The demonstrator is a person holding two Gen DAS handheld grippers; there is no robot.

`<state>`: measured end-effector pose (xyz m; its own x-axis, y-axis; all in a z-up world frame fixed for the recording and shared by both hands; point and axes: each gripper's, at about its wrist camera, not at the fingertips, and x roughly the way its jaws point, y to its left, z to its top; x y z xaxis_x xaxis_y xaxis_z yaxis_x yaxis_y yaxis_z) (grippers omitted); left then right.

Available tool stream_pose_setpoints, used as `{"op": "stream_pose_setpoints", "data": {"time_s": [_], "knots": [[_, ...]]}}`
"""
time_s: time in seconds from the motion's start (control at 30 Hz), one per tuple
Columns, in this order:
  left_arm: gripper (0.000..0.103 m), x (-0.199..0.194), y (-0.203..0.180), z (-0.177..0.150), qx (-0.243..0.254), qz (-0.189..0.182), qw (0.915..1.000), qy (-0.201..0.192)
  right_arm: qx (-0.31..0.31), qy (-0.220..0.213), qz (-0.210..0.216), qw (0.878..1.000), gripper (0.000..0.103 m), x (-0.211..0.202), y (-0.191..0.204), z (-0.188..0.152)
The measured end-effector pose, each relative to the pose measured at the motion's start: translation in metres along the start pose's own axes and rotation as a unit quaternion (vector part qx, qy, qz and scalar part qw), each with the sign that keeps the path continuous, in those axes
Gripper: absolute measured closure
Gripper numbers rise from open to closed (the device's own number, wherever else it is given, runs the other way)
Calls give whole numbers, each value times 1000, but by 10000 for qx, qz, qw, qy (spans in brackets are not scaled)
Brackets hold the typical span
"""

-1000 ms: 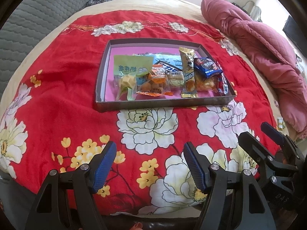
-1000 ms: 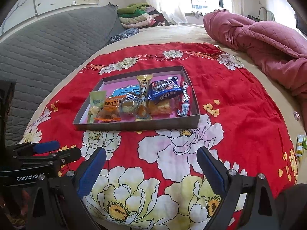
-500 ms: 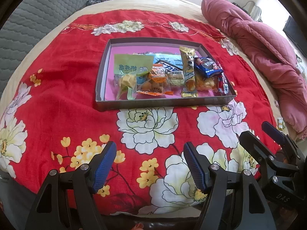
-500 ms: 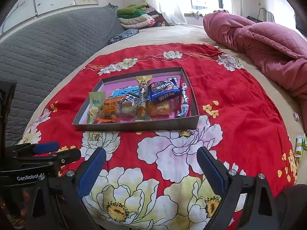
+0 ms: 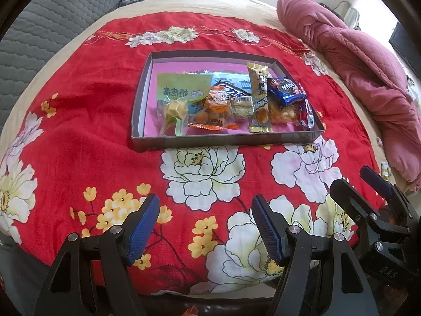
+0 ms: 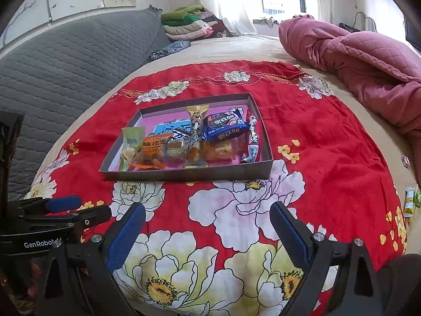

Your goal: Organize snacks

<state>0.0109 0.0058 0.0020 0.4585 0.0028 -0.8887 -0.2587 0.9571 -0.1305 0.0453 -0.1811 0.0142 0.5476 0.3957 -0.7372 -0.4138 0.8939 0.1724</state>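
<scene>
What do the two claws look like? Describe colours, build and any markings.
Both are alike. The left claw and the right claw have black angular frames with triangular cut-outs, silver screw heads, and blue ridged pads lining each finger. White "GenRobot" lettering marks the left one's body, "DAS" the right's. No cables or sleeves are visible.

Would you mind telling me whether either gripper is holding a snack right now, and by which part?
Nothing is held: the left gripper and right gripper are both open and empty above the red cloth.
</scene>
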Motion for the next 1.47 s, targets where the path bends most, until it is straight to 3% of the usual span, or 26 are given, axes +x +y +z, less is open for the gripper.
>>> {"op": "stream_pose_setpoints", "data": {"time_s": [1.23,1.47], "knots": [[29,8,5,0,-57,135,9999,90,-119,-121,-45,9998,8,-3,2,2],[29,7,18,12,-41,137,9994,-320,306,-177,33,9994,7,9,-23,11]]}}
